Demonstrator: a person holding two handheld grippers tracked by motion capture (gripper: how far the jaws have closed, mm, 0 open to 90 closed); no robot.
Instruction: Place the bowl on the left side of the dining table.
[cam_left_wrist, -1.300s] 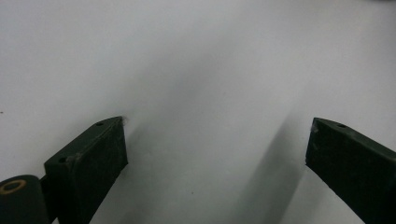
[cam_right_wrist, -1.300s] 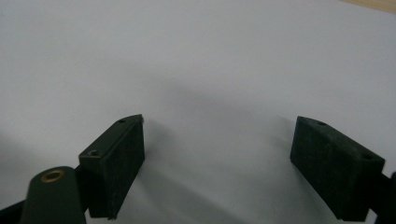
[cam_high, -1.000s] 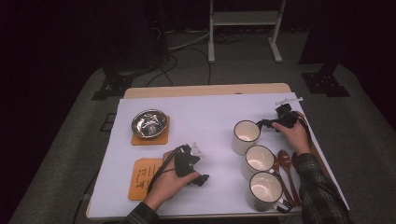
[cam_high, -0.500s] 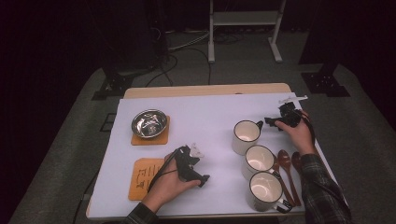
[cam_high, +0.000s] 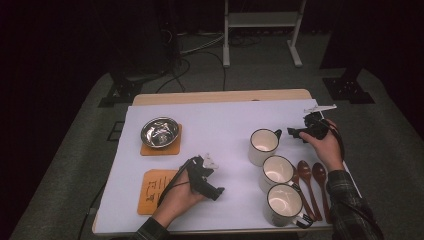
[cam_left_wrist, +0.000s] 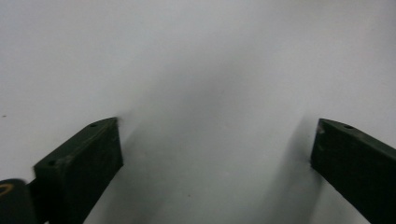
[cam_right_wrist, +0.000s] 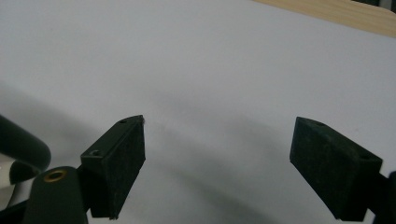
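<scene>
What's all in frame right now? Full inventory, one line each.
mugs: 3, white with dark rims, row on the table's right side
spoons: 2, brown wooden, right of the mugs
bowl: 1, metal, on the far orange coaster
near coaster: 1, orange, bare, by the left hand
white sheet: 1, covers the table
left claw: black, open, over bare sheet
right claw: black, open, beside the far mug's handle

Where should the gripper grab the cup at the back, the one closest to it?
Probably by the dark handle of the back cup. It sticks out to the cup's upper right, towards the right gripper, whose jaws stand open, so coming in from that side looks easiest. The round, wide body seems harder to pinch.
</scene>
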